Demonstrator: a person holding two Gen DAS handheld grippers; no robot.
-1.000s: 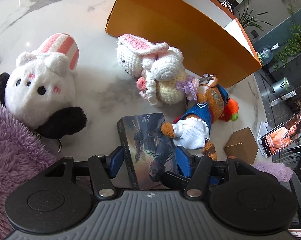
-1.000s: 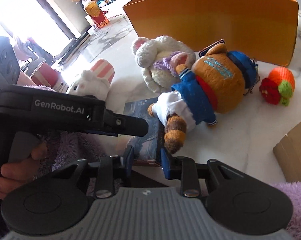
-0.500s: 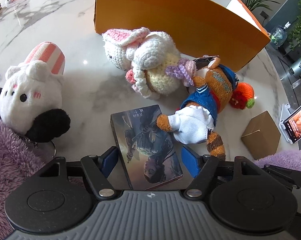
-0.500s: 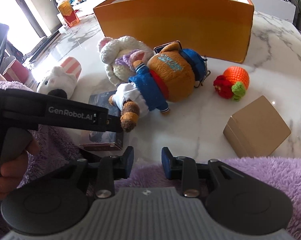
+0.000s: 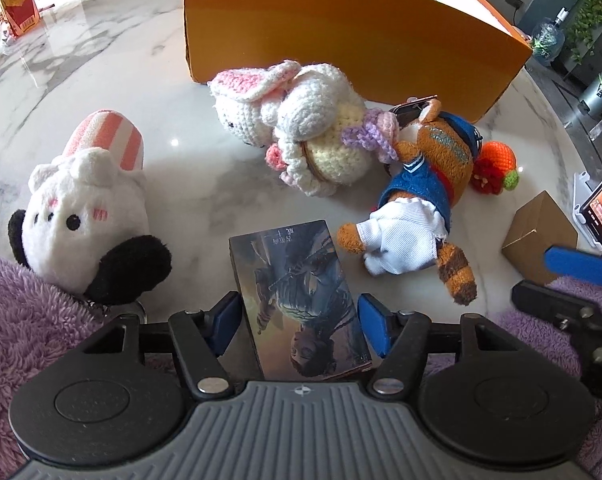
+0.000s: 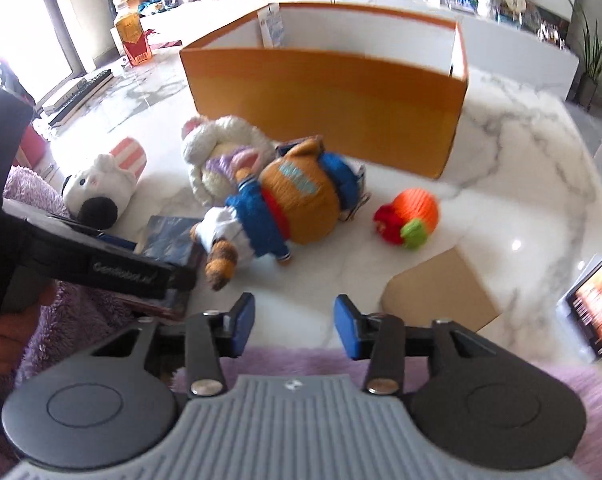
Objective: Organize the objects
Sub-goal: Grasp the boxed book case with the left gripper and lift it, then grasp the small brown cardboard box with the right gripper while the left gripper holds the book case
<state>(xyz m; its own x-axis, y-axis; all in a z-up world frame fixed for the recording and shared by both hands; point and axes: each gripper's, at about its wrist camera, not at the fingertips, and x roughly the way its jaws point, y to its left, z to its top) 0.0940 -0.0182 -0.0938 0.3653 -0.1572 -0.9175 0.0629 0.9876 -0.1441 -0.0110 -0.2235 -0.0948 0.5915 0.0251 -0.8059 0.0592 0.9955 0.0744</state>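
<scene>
A dark picture book [image 5: 301, 296] lies flat on the marble table between the pads of my left gripper [image 5: 299, 320]. Its jaws are open, one on each side of the book, not pressing it. My right gripper [image 6: 295, 330] is open and empty over the table's near edge. An orange plush bear in a blue jacket [image 6: 285, 208] lies beside the book [image 6: 173, 238]. A crocheted white rabbit [image 5: 297, 136], a white panda plush [image 5: 85, 208] and an orange knitted fruit [image 6: 411, 218] lie around it. An open orange box [image 6: 329, 100] stands behind them.
A small brown cardboard box [image 6: 437, 294] sits at the right front, and a phone on a stand [image 6: 599, 304] at the far right. Purple fleece [image 6: 341, 360] covers the near edge. A red-and-yellow carton [image 5: 17, 12] stands at the far left.
My left gripper opened wider around the book and drew back a little. My right gripper pulled back from the book, swung right and opened.
</scene>
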